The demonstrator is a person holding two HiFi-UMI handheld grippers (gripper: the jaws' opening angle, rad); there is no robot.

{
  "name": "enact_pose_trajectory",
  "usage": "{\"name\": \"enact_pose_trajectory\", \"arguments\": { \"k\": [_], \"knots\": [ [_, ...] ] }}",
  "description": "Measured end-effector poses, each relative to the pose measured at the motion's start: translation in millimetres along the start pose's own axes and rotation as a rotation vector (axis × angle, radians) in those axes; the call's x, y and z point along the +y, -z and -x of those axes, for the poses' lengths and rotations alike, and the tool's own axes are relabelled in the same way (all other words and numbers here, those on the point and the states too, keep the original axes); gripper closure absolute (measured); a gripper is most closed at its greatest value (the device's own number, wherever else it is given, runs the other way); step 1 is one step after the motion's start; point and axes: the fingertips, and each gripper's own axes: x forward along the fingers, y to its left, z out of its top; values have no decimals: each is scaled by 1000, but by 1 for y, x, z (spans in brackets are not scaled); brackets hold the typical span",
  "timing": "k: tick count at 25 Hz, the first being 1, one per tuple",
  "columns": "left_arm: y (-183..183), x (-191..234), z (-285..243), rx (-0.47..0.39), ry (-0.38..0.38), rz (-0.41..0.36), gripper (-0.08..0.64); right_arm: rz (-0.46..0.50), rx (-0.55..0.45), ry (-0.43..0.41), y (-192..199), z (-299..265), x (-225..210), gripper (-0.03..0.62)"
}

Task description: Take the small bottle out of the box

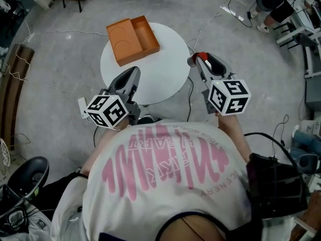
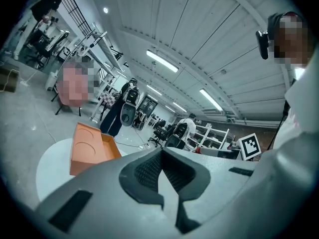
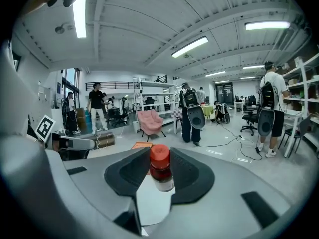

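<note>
The small bottle point(image 3: 160, 169), with a red cap and a dark body above a pale band, stands upright between the fingers of the right gripper point(image 1: 199, 60), which are closed on its cap and shoulder. It looks light and rigid, probably glass or hard plastic. Its smooth sides could slip or be knocked, so the hold high up near the cap seems sound, though a grip lower on the body would steady it better. What is inside it cannot be told.

In the head view the bottle sits right of centre, off the right edge of the round white table point(image 1: 160, 72) and well apart from the orange box point(image 1: 134, 34), which lies on the table toward the upper left. The box lies open in two halves: one has a round recess, the other is a plain deeper tray, and both look empty.

The left gripper point(image 1: 134, 72), at the table's lower left edge, has its fingers closed together on nothing.
</note>
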Motion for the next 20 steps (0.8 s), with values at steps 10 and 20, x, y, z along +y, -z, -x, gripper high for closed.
{"name": "enact_pose_trajectory", "arguments": {
  "k": [10, 20],
  "knots": [
    [30, -38, 1, -31, -52, 18, 552, 47, 33, -58, 13, 30, -21, 465],
    [55, -73, 11, -45, -104, 21, 552, 56, 47, -102, 30, 62, -34, 465]
  ]
}}
